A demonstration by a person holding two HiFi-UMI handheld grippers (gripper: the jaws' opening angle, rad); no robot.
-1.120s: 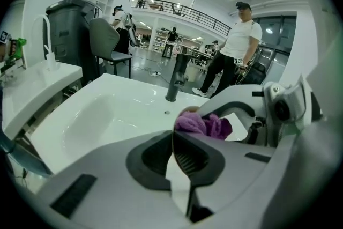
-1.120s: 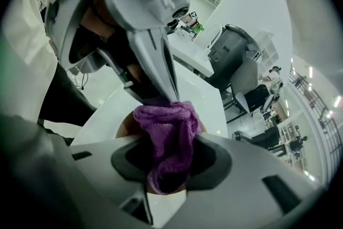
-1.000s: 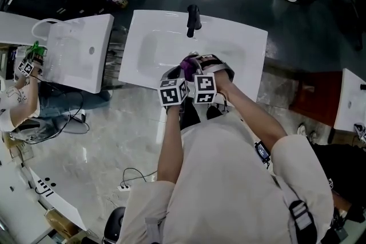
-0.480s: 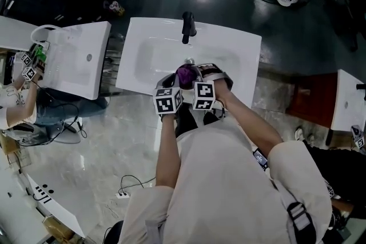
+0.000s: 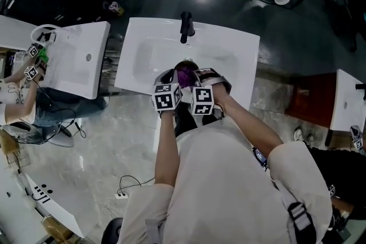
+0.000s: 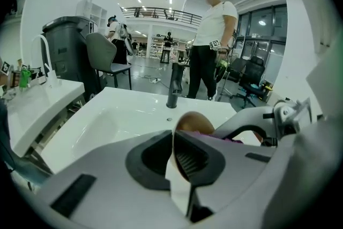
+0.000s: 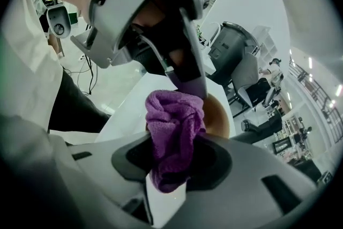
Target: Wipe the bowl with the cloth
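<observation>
Between the right gripper's jaws sits a bunched purple cloth, pinched tight. Its free end points straight ahead into the hollow of the brown bowl; whether it touches or stops just short, I cannot tell. The left gripper clamps that bowl's rim, holding it edge-on above the front edge of the sink. One bowl, one cloth, two grippers: the right one is placed to wipe.
</observation>
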